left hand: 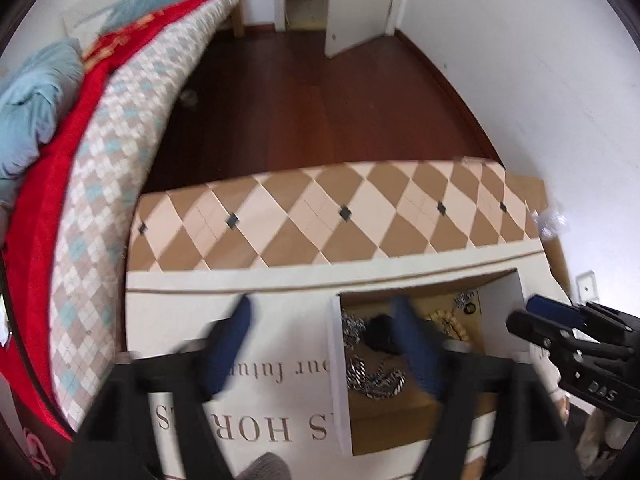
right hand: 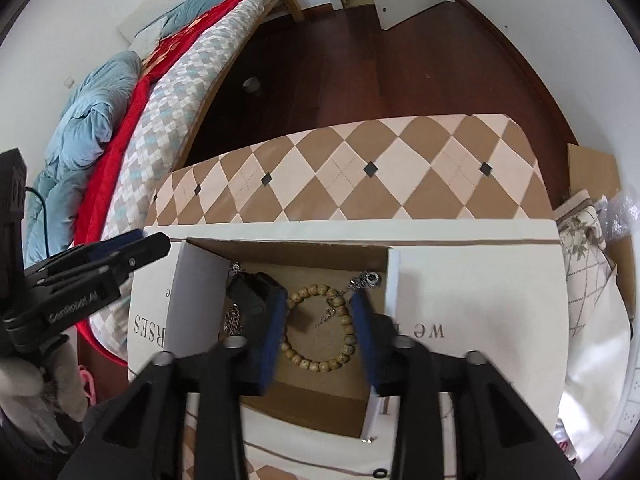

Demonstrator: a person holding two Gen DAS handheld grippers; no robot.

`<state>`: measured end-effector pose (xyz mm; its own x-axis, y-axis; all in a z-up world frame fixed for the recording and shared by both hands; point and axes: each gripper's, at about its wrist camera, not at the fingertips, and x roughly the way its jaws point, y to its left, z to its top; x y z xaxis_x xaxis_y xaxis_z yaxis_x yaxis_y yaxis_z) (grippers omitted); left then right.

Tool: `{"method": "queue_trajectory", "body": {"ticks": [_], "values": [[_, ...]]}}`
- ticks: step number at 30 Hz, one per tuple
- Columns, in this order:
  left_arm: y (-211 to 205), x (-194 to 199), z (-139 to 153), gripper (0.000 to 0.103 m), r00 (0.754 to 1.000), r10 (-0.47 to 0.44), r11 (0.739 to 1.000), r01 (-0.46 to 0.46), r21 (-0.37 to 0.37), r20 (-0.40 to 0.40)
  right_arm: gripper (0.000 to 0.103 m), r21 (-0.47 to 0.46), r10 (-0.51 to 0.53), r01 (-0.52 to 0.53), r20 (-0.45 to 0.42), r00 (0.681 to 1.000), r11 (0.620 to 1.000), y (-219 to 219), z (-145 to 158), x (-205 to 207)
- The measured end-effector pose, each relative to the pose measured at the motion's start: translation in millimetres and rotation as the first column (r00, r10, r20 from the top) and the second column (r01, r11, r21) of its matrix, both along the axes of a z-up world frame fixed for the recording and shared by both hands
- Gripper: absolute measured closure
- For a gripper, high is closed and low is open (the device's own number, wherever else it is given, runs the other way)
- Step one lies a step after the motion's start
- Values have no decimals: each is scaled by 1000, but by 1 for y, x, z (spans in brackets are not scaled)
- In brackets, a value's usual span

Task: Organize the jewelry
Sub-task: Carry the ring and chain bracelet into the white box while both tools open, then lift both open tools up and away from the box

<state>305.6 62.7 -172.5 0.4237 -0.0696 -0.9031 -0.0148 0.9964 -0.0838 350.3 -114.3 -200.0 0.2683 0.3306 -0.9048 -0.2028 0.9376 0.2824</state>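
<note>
A white cardboard box (right hand: 472, 280) with printed lettering has an open compartment with a brown floor. In it lie a wooden bead bracelet (right hand: 320, 326), a silver pendant chain (right hand: 366, 280), a silver chain (right hand: 234, 320) and a small black object (right hand: 250, 290). My right gripper (right hand: 320, 338) is open, with its blue pads on either side of the bead bracelet, above it. My left gripper (left hand: 324, 344) is open and empty over the box's left flap and the compartment edge; the thick silver chain (left hand: 374, 376) shows between its fingers. The bead bracelet (left hand: 450, 320) is partly hidden there.
The box (left hand: 280, 284) rests on a table with a brown and cream diamond cloth (right hand: 360, 168). A bed with checked, red and blue bedding (right hand: 160, 92) runs along the left. Dark wood floor (left hand: 320, 100) lies beyond. Cardboard and bags (right hand: 592, 240) stand at the right.
</note>
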Motion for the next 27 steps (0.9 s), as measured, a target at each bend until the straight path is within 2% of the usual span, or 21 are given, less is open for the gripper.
{"method": "queue_trajectory", "body": {"ticks": [3,4,5,6,7,8,12,14,20,27], "values": [[0,-3,1,11,1000,13,1000,-13,20,10,54,-25,-4,4,13,1000,1000,-2,4,-5],[1,-5,1,4,1000,19,1000,-20,22,15,46,-43,-8,8,22,1000,999,-3,6,-8],[3,-6,1,2,1000,24,999,-25,27,18,33,-67,-10,12,32,999,998,-3,8,-11],[4,-10,2,1,999,32,999,-33,35,31,25,-103,-11,16,48,999,995,-2,9,-14],[5,-12,3,1,999,34,999,-36,39,39,10,-138,-12,21,66,998,990,-2,11,-18],[4,-16,3,0,998,39,998,-42,50,48,1,-187,-14,30,85,996,982,0,12,-23],[1,-33,4,0,995,58,995,-63,75,76,0,-298,-32,64,110,993,952,3,7,-40],[-1,-42,3,0,994,66,993,-73,88,87,0,-324,-41,77,115,992,943,4,4,-47],[-8,-66,4,0,994,61,991,-72,116,95,0,-314,-77,110,118,990,943,0,3,-66],[-9,-94,18,0,989,78,988,-94,124,125,0,-289,-92,138,167,982,947,-2,25,-87]]}}
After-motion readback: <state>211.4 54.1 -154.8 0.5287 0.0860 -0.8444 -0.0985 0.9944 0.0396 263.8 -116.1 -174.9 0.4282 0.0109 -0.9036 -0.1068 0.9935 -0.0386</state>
